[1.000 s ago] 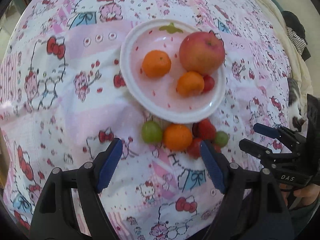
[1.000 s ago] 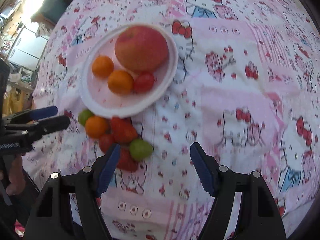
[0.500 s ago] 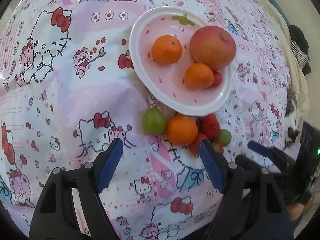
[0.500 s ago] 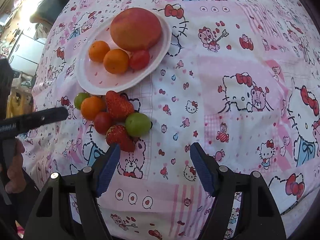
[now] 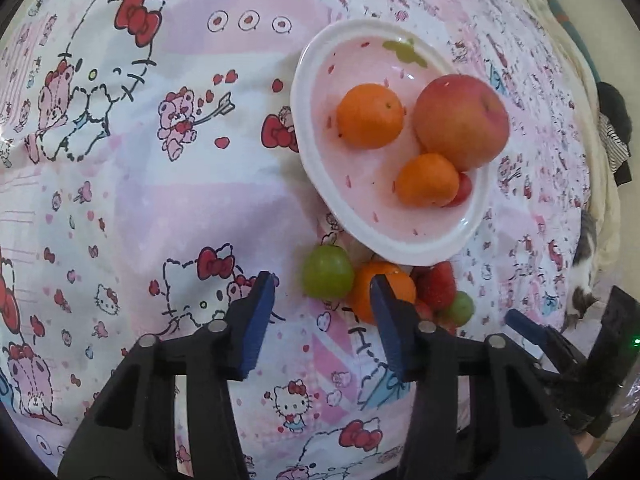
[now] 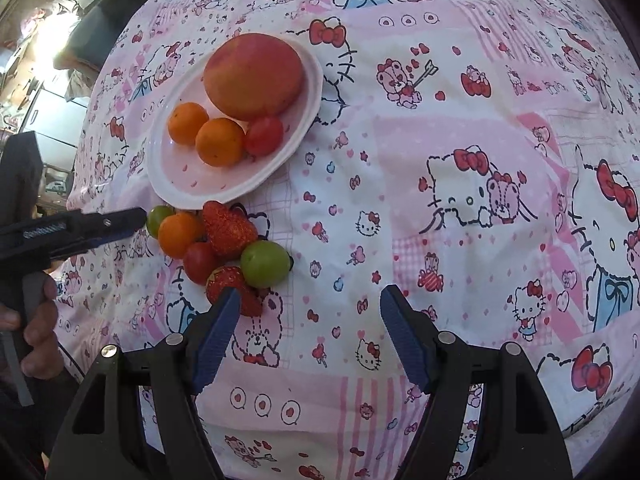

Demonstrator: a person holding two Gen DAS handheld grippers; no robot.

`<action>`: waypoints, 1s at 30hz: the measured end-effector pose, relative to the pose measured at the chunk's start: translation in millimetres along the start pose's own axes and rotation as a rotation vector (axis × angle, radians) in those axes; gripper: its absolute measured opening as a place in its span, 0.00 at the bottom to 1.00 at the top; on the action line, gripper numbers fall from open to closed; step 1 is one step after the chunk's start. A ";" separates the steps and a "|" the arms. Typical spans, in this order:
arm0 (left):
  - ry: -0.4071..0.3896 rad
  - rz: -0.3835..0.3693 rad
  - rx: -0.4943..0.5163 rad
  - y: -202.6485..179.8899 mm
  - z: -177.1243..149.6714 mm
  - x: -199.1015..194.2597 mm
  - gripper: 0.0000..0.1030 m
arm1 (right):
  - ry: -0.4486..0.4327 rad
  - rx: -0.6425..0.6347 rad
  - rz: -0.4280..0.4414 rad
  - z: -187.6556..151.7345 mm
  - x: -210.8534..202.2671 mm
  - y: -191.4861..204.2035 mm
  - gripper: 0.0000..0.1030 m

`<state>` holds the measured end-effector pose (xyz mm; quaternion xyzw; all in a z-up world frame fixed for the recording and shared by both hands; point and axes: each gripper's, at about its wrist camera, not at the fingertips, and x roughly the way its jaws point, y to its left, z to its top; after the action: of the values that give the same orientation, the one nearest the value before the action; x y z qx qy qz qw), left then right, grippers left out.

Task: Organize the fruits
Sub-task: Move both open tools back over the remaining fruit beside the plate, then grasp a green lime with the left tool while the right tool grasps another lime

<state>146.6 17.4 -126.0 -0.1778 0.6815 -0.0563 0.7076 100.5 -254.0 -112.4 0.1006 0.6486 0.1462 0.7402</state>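
Fingers: left gripper (image 5: 322, 312) stood open and empty, narrower than a second ago; right gripper (image 6: 308, 316) stood wide open, empty.
Hidden: cherry tomato (image 5: 462, 190) mostly behind an orange; loose strawberries (image 5: 436, 286) partly behind the left gripper's right finger.
Materials: glossy oval plate (image 5: 304, 92); printed cloth (image 5: 180, 208), wrinkled.
Fruit: apple (image 5: 460, 120) on plate; green fruit (image 5: 327, 272) loose on the plate's near side.
Change: left gripper had moved closer to the loose pile.

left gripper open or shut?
Open. The left gripper shows a wide gap between its blue pads, nothing held; green fruit lies just ahead.
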 end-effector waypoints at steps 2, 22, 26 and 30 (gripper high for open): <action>0.008 -0.002 -0.001 -1.2 1.6 5.3 0.35 | 0.002 0.000 -0.002 -0.5 0.7 0.0 0.73; -0.011 -0.040 0.019 0.8 -8.3 -16.7 0.22 | 0.049 0.027 0.096 12.5 17.6 6.3 0.53; -0.008 -0.043 0.019 1.7 -9.6 -17.7 0.22 | 0.077 -0.001 0.071 18.8 32.8 17.1 0.52; -0.012 -0.042 0.021 2.0 -8.2 -18.8 0.22 | 0.093 0.033 0.112 23.1 40.9 13.6 0.47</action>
<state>137.0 23.8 -109.0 -0.1849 0.6727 -0.0774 0.7123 127.0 -226.1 -142.7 0.1421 0.6778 0.1812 0.6983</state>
